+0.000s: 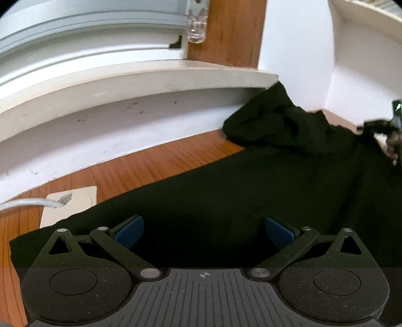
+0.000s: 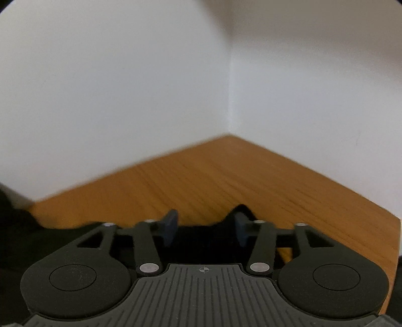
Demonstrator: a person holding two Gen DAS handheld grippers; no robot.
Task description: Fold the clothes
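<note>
No brand name, label or lettering can be read in either view.

In the left wrist view, the left gripper [image 1: 204,232] hangs over a dark garment [image 1: 251,191] with its blue-padded fingers [image 1: 129,230] spread wide and nothing between the pads. The cloth is near black, matte and soft, spread flat across the wooden tabletop [image 1: 140,166] and bunched into a crumpled heap at its far end, against the wall under a white window sill [image 1: 150,83]. Its right side runs out of the picture, and its near edge is hidden under the gripper body. A mottled, frayed-looking thing [image 1: 387,133] at the right edge is too cut off to identify. A white cable [image 1: 30,202] lies over a pale flat plate [image 1: 70,203] set on the wood. A clear plastic rod [image 1: 197,25] hangs beside the grey blind [image 1: 88,22].

In the right wrist view, the right gripper [image 2: 206,231] points into a bare corner of white walls [image 2: 113,88] over grained, orange-brown wood [image 2: 226,176]. Its fingers stand partly apart, and dark fabric [image 2: 201,239] lies between them; a peak of it rises at the right pad, though whether it touches that pad cannot be told. The picture is slightly blurred. More of the black cloth fills the left edge.
</note>
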